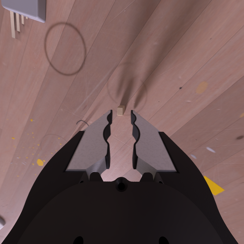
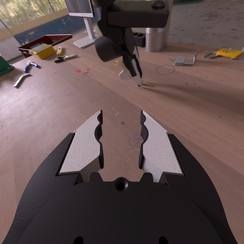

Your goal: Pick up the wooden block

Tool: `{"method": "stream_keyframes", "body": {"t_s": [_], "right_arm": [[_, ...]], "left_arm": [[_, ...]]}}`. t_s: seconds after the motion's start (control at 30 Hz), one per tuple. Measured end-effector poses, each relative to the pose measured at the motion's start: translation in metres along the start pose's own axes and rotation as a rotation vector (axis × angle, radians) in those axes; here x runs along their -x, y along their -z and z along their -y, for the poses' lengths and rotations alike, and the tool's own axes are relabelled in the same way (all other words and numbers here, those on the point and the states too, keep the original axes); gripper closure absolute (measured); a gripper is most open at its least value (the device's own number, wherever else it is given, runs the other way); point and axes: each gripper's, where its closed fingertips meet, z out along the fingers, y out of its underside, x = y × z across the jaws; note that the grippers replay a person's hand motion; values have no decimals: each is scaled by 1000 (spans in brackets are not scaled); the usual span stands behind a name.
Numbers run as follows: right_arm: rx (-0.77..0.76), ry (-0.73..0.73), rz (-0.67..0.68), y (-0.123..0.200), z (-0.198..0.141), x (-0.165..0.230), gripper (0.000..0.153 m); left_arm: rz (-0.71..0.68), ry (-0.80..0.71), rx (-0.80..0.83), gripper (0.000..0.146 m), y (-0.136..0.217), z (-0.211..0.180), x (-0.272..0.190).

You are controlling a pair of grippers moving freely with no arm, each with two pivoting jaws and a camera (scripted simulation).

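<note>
The left gripper (image 1: 121, 111) was found pointing down at the desk (image 1: 171, 66), its jaws parted to a moderate gap and holding nothing. One wooden block (image 1: 120, 111) stood on the desk just beyond the fingertips, roughly in line with the gap but nearer the left finger; whether it touched that finger could not be told. In the right wrist view the same gripper hung with its tips at the desk surface, a sliver of the block (image 2: 142, 82) showing beside them.

The right gripper (image 2: 121, 112) was well apart from the block, jaws set wide and empty, aimed across the desk.

Judgement on progress: the approach looked nearly complete. Closing on the block and lifting it were both outstanding; the block still sat on the desk.

Count of items seen:
- wooden block: one
- grippers: two
- monitor on a stand (image 2: 84, 23): one
- metal can (image 2: 156, 38): one
- dark red crate (image 2: 44, 40): one
- yellow box (image 2: 42, 51): one
- black markers (image 2: 66, 58): two
- yellow caliper (image 2: 227, 52): one
- blue-handled pliers (image 2: 31, 66): one
</note>
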Motion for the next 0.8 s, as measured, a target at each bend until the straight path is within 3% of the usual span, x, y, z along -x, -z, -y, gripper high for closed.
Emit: {"method": "stream_keyframes", "body": {"t_s": [0.07, 0.13, 0.23, 0.37, 0.47, 0.53, 0.6, 0.67, 0.73, 0.8], "right_arm": [[-9, -19, 43, 3, -9, 7, 96], [-4, -26, 76, 4, -14, 12, 96], [-38, -3, 104, 7, -7, 18, 96], [-188, -67, 159, 20, 22, 28, 95], [-372, -319, 322, 34, 60, 40, 90], [-500, -514, 480, 47, 95, 53, 88], [-606, -634, 595, 58, 127, 66, 89], [-648, -659, 640, 63, 148, 80, 91], [-641, -620, 598, 59, 149, 90, 94], [-588, -599, 536, 48, 127, 102, 104]], "left_arm": [[28, -23, -3, 138, -1, -1, 4], [38, -21, -28, 138, 3, 0, 7], [-8, 39, -222, 138, 39, 13, 0], [-281, 132, -748, 138, 152, 32, -34], [-563, 160, -1270, 138, 260, 25, -64], [-714, 201, -1574, 138, 309, 9, -82], [-820, 248, -1684, 138, 324, -4, -99], [-907, 301, -1769, 138, 330, -12, -113], [-973, 366, -1808, 138, 332, -18, -120], [-991, 402, -1817, 138, 331, -20, -123]]}}
